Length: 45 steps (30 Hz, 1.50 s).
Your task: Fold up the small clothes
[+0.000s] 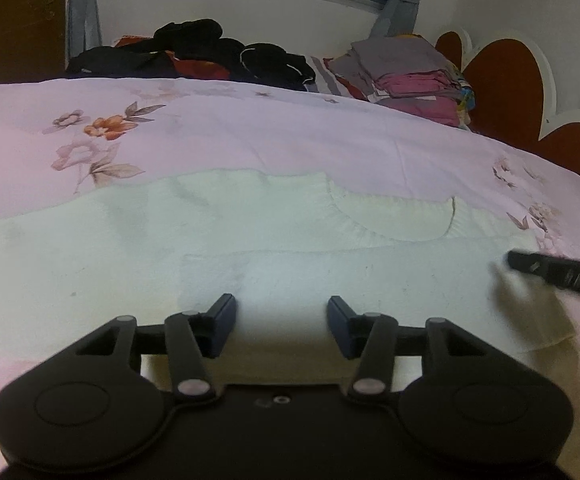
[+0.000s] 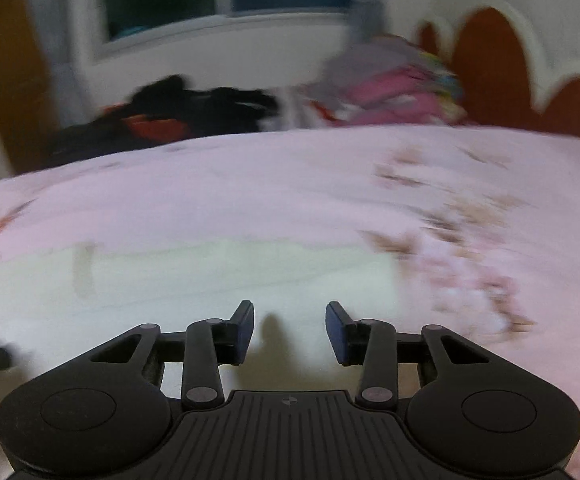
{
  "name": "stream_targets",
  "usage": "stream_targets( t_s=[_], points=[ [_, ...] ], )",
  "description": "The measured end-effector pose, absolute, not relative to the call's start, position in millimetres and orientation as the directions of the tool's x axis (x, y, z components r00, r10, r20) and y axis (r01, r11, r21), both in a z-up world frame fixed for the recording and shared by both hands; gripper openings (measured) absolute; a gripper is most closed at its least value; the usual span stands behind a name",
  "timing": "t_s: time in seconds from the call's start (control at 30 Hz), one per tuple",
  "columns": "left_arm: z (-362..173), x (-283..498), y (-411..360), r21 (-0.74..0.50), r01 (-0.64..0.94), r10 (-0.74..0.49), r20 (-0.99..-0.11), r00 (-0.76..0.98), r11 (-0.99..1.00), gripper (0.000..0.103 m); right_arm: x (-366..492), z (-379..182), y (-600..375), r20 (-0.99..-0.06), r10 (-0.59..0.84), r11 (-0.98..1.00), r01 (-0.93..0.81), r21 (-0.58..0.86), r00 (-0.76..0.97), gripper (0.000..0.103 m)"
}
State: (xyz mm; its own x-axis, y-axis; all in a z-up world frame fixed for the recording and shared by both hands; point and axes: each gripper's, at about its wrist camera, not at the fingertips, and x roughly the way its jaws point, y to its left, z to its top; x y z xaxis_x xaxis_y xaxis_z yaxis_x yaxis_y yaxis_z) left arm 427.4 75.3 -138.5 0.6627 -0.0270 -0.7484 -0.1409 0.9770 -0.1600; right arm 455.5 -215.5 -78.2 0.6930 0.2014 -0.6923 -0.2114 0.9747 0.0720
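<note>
A small cream-white garment [image 1: 250, 248] lies spread flat on the pink floral bedspread [image 1: 250, 128], its ribbed neckline toward the far right. My left gripper [image 1: 281, 312] hovers open and empty over the garment's near part. In the left wrist view the right gripper's finger [image 1: 557, 276] reaches in from the right edge, over the garment's right corner. In the right wrist view, which is motion-blurred, my right gripper [image 2: 290, 320] is open and empty above the same garment [image 2: 210, 280], and the pink bedspread [image 2: 290, 184] lies beyond.
A heap of dark clothes [image 1: 210, 52] lies at the far side of the bed. A stack of folded grey and pink clothes [image 1: 409, 76] sits at the far right, beside the red and white headboard [image 1: 505, 92]. A window and wall stand behind.
</note>
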Motion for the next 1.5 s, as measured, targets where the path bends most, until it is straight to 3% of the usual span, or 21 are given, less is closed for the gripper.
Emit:
stream_targets(
  t_s=[0.13, 0.33, 0.8, 1.2, 1.5],
  points=[
    [-128, 412, 81, -0.144, -0.162, 0.002, -0.740, 0.672, 0.976, 0.062, 440, -81, -168, -0.700, 0.288, 0.946, -0.308, 0.102, 0.653, 0.041],
    [-117, 390, 105, -0.134, -0.205, 0.040, -0.738, 0.674, 0.970, 0.063, 437, -107, -128, -0.760, 0.276, 0.940, -0.331, 0.085, 0.588, 0.041],
    [-109, 319, 218, -0.191, -0.397, 0.125, -0.754, 0.645, 0.898, 0.067, 413, -88, -67, -0.740, 0.366, 0.914, -0.368, 0.172, 0.564, 0.041],
    [-127, 241, 346, -0.355, -0.674, 0.236, -0.748, 0.621, 0.648, 0.066, 407, -89, -25, -0.739, 0.369, 0.903, -0.407, 0.140, 0.564, 0.041],
    [-150, 246, 392, -0.517, -0.675, 0.226, -0.680, 0.697, 0.526, 0.063, 413, -102, -19, -0.751, 0.341, 0.914, -0.385, 0.125, 0.566, 0.041]
  ],
)
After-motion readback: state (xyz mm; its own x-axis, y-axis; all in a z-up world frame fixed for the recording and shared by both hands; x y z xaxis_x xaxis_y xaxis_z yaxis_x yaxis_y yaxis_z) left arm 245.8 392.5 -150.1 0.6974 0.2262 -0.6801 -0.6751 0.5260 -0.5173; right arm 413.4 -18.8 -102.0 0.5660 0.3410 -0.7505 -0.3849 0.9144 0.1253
